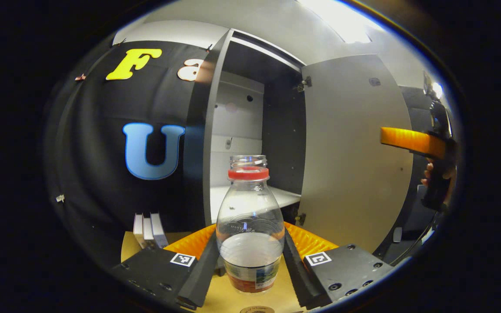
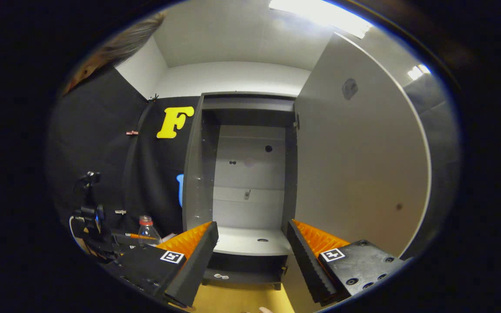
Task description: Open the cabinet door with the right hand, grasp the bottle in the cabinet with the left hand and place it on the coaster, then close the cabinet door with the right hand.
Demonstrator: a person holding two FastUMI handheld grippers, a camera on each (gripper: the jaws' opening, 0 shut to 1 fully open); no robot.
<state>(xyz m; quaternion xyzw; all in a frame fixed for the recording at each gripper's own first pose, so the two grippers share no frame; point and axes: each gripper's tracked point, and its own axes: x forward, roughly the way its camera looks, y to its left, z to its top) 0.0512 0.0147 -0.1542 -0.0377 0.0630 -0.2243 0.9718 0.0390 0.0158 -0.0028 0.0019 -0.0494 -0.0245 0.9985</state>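
Gripping bottle [image 1: 250, 226] in left claw [image 1: 250, 256], right claw [image 2: 252, 256] spread empty

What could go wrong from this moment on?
1. The bottle has no cap, so tipping it may spill the water.
2. The coaster is barely visible under it, so it might land off-centre.
3. The cabinet door stands wide open; the open right hand-held gripper has yet to close it.

Right tool [image 2: 252, 261] spread, cabinet door [image 2: 359, 174] open, bottle [image 2: 147, 232] perhaps uncapped
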